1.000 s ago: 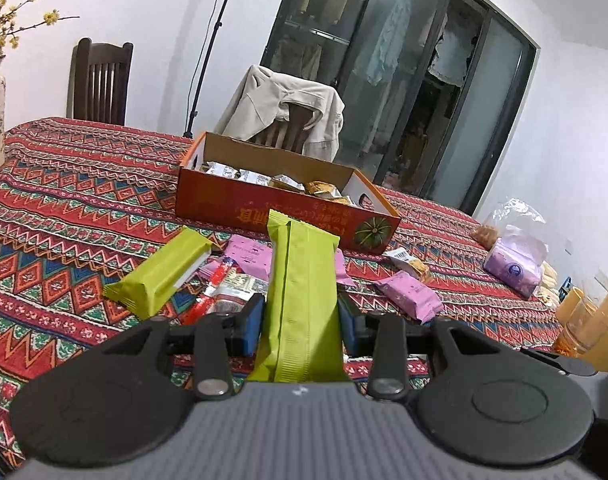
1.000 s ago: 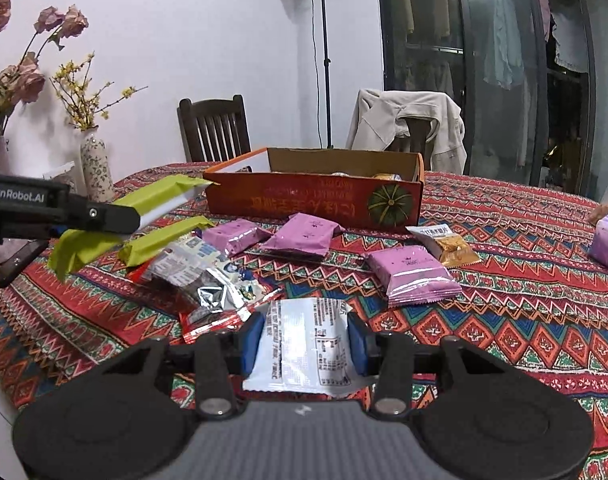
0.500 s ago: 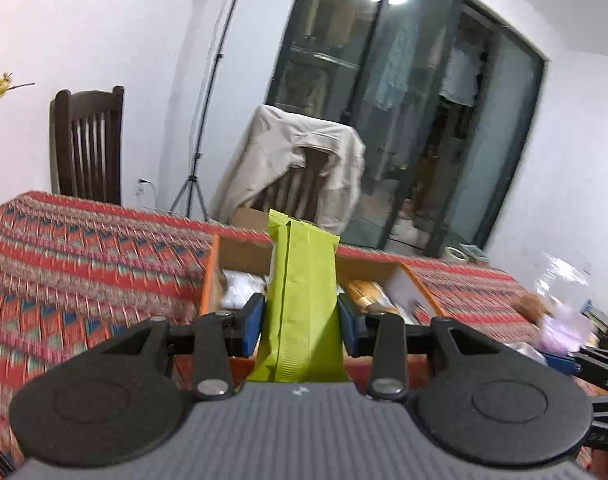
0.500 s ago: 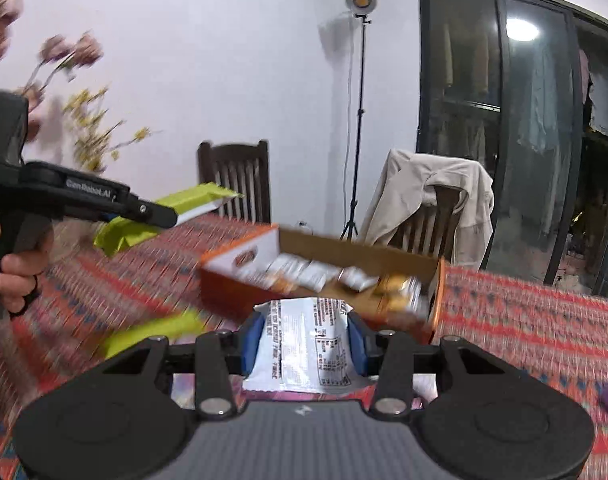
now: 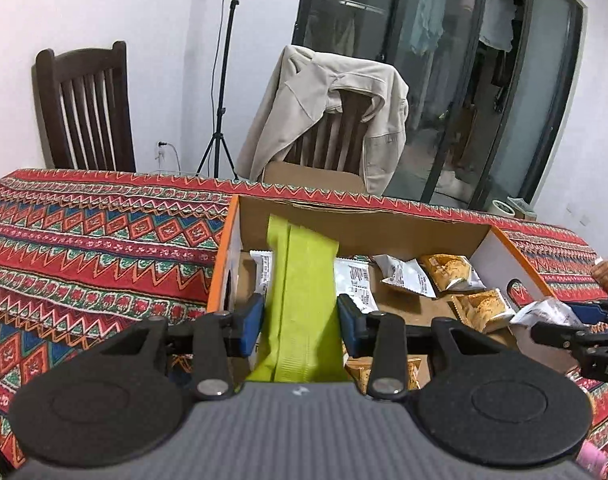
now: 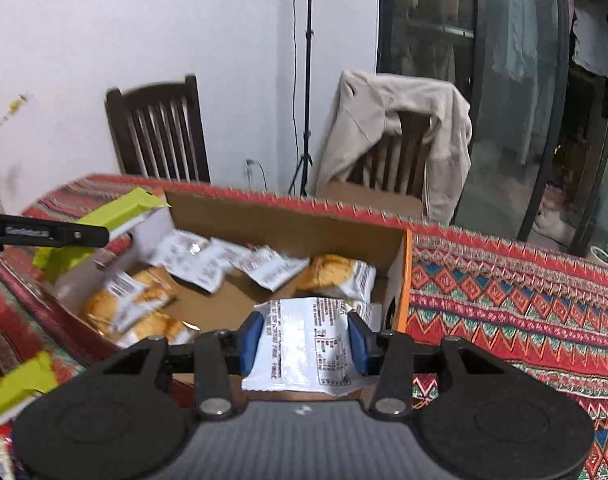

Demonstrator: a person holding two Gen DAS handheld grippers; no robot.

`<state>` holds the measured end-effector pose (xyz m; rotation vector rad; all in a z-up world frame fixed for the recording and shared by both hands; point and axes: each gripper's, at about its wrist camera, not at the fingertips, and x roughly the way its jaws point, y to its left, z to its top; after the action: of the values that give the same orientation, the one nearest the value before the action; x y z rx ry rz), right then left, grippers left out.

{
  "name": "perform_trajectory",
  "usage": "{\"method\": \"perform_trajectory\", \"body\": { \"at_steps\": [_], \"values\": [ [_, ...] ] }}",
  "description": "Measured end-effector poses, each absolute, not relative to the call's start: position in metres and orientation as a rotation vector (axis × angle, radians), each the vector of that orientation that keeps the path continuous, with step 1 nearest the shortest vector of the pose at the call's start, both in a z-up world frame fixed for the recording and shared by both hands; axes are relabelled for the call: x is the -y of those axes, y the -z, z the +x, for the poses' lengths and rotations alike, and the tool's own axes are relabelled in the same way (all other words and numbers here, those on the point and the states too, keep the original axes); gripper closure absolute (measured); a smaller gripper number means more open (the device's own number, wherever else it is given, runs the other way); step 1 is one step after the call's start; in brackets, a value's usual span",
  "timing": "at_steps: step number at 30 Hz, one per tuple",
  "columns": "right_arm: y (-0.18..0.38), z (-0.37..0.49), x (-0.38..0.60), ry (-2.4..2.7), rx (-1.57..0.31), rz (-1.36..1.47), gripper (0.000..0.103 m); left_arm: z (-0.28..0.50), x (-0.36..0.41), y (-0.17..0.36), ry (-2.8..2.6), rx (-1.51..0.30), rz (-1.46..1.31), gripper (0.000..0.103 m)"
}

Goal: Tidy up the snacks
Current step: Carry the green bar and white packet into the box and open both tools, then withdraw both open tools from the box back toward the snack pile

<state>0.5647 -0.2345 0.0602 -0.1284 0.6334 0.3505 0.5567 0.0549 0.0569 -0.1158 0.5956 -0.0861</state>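
My left gripper (image 5: 299, 320) holds a long green snack pack (image 5: 299, 276) upright over the left end of the open cardboard box (image 5: 344, 220). Its jaws are opening, and the pads still touch the pack's sides. Several white and golden snack packets (image 5: 448, 272) lie in the box. My right gripper (image 6: 304, 342) is shut on a white printed packet (image 6: 310, 328) above the right end of the box (image 6: 287, 224). The right wrist view shows the left gripper (image 6: 103, 234) and its green pack (image 6: 119, 212) at the box's left wall.
A second green pack (image 6: 15, 384) lies on the patterned tablecloth (image 5: 83, 240) in front of the box. Behind the table stand a dark wooden chair (image 5: 83, 100), a chair draped with a beige jacket (image 5: 336, 104), a light stand (image 5: 223, 80) and glass doors.
Both grippers have carried their packs from over the loose snacks on the table to above the box. The box interior now fills both views.
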Motion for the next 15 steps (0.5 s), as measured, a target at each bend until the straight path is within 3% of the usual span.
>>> {"method": "perform_trajectory", "body": {
  "at_steps": [2, 4, 13, 15],
  "values": [
    [-0.051, 0.567, 0.232, -0.351, -0.645, -0.152, 0.057, 0.555, -0.055, -0.055, 0.079, -0.592, -0.100, 0.058],
    [-0.047, 0.568, 0.230, -0.343, -0.653, -0.162, 0.056, 0.555, -0.056, -0.056, 0.071, -0.587, -0.102, 0.046],
    [-0.082, 0.540, 0.238, -0.298, -0.544, -0.160, 0.029, 0.511, -0.059, -0.100, 0.088, -0.494, -0.082, 0.030],
    [-0.099, 0.526, 0.241, -0.302, -0.502, -0.157, 0.028, 0.492, -0.057, -0.114, 0.106, -0.461, -0.081, 0.025]
  ]
}}
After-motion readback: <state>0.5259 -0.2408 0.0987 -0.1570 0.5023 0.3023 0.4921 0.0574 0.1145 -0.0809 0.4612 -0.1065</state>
